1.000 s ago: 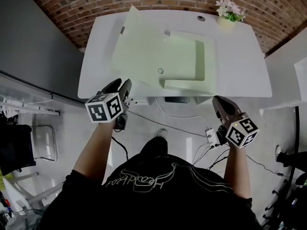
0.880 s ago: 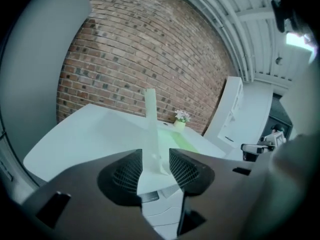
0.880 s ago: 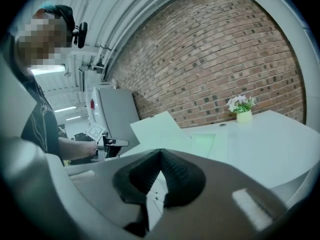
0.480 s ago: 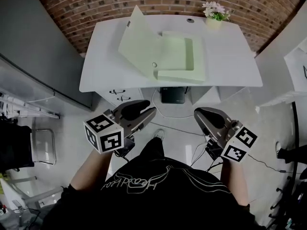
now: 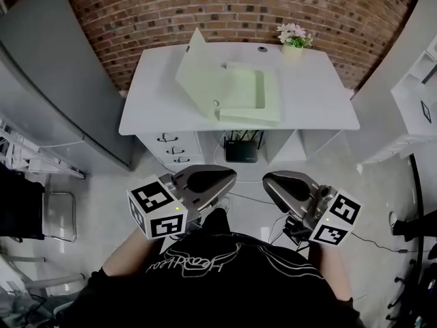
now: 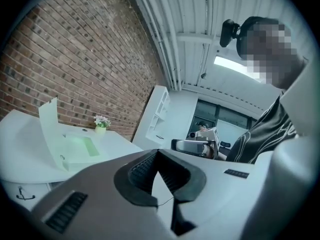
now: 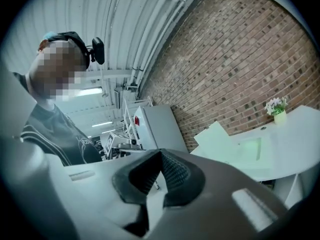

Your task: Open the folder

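Left gripper (image 5: 229, 177) is hovering low by the torso. Its jaws have just been closing and are now clamped together with nothing between them. Right gripper (image 5: 268, 182) is hovering near it, likewise clenched on nothing. Both are sitting well apart from the desk (image 5: 147, 118).

Folder (image 5: 249, 91) is lying mid-desk and showing as already open: cover (image 5: 196, 72) is standing tilted up on the left, and the other half is lying flat to its right. I'm judging the task as done. The only thing possibly left is laying the cover flat, if that's wanted.

Not resolving:
- Hands are hiding under the grippers' bodies.
- A small round fitting (image 5: 216, 103) is showing at the cover's near corner. I'm not telling whether it's a clasp or a button.
- Folder contents are reading as plain pale green. I'm not making out any pages.
- What's propping the cover up isn't showing.
- Plant (image 5: 293, 36) is sitting at the desk's far edge, near the brick wall (image 5: 136, 12), well apart from the folder.
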`<state>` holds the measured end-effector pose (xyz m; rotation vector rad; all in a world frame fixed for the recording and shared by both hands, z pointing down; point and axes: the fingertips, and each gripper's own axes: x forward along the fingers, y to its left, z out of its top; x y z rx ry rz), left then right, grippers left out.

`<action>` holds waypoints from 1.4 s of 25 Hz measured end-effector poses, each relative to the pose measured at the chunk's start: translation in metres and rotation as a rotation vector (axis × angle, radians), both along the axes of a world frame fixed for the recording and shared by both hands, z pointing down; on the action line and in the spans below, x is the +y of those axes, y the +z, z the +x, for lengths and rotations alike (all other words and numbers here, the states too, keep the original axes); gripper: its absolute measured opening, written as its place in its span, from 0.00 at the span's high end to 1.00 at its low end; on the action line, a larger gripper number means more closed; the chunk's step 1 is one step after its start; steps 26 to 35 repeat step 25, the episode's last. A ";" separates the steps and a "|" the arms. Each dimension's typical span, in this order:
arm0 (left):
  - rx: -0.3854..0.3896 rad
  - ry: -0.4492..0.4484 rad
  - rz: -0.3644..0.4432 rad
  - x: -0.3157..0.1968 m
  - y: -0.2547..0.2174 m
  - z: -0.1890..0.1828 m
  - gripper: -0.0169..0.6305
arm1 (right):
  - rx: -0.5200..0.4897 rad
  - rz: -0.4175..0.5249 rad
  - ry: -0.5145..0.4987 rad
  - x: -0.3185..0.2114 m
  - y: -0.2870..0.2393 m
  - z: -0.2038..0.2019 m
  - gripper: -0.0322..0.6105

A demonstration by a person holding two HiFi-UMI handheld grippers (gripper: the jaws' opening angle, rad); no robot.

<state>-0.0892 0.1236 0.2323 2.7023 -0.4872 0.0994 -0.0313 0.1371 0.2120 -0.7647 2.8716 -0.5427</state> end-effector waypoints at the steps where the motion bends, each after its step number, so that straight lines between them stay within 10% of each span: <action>1: 0.004 0.003 0.010 0.005 -0.003 0.002 0.97 | 0.009 0.016 -0.001 0.005 -0.003 0.001 0.95; 35: -0.011 0.032 0.126 0.054 -0.039 0.024 0.97 | 0.007 0.125 0.027 0.057 -0.032 0.009 0.95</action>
